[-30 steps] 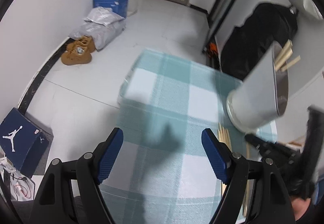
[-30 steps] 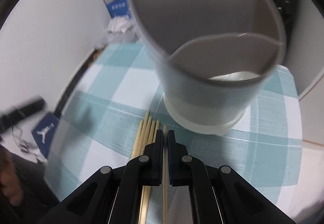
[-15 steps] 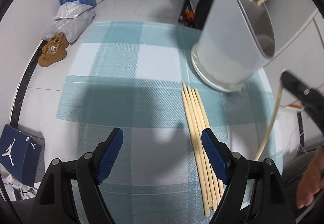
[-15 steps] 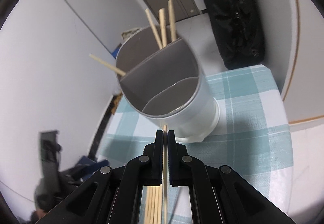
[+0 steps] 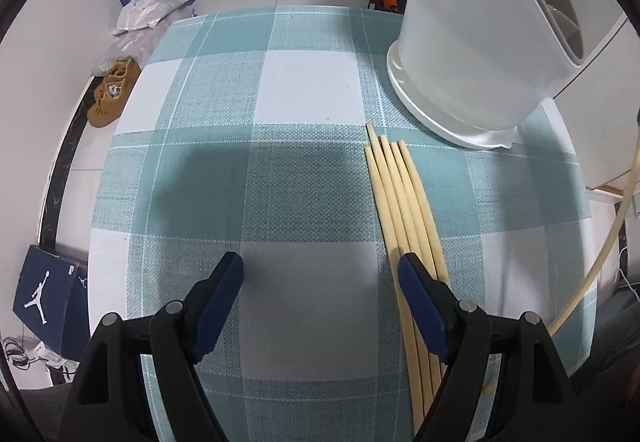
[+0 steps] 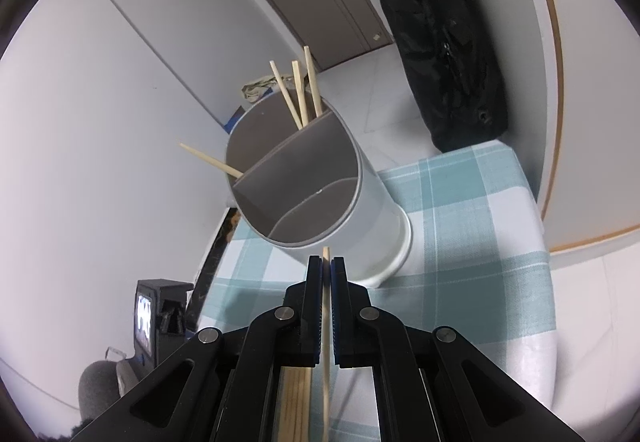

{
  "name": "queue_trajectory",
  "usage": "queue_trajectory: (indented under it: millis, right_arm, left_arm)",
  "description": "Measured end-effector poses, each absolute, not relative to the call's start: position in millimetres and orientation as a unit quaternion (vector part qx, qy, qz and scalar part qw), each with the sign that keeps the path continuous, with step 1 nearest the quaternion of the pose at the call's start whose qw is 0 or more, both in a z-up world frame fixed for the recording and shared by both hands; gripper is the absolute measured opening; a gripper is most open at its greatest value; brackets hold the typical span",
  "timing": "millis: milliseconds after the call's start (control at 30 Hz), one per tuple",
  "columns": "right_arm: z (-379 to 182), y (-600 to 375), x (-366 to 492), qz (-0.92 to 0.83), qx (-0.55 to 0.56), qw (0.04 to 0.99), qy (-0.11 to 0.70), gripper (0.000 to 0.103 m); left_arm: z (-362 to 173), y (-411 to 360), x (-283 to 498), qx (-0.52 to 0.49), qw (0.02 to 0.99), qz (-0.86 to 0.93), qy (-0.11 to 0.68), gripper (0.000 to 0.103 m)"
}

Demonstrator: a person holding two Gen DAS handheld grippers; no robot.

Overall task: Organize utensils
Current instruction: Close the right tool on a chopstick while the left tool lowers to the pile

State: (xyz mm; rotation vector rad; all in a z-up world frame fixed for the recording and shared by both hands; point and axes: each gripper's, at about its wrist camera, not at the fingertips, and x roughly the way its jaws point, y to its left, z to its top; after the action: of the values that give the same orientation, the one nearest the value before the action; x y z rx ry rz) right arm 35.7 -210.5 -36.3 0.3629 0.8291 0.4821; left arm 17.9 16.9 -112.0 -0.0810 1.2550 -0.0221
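While clamped, chopstick (image 6: 326, 306) inside right gripper (image 6: 326, 262)

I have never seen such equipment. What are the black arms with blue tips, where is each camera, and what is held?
These are two hand-held grippers; a person carries one in each hand, and a fisheye camera on each looks along its fingers. The left camera looks down at the teal-and-white checked tablecloth, where a row of pale wooden chopsticks lies beside the white divided utensil holder. The left gripper is open and empty. The right gripper is shut on a single wooden chopstick, pointing toward the holder.
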Motion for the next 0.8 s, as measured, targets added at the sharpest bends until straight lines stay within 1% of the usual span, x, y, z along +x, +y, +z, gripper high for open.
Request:
queue_trajectory:
  millis: [433,567,800]
  right_arm:
    - [-33,-207,32,0.241,0.17,0.871,0.393,0.003]
    - [-35,-209,34,0.24,0.175,0.869,0.395,0.003]
    - [-34,-207,35,0.243,0.178,0.868,0.396,0.003]
  left_arm:
    - [-115,12,30,-0.04,0.804,0.001,0.593,0.076]
    - [-117,9,30,-0.013,0.801,0.011,0.599,0.076]
    - [-116,9,30,-0.008,0.805,0.012,0.593,0.076]
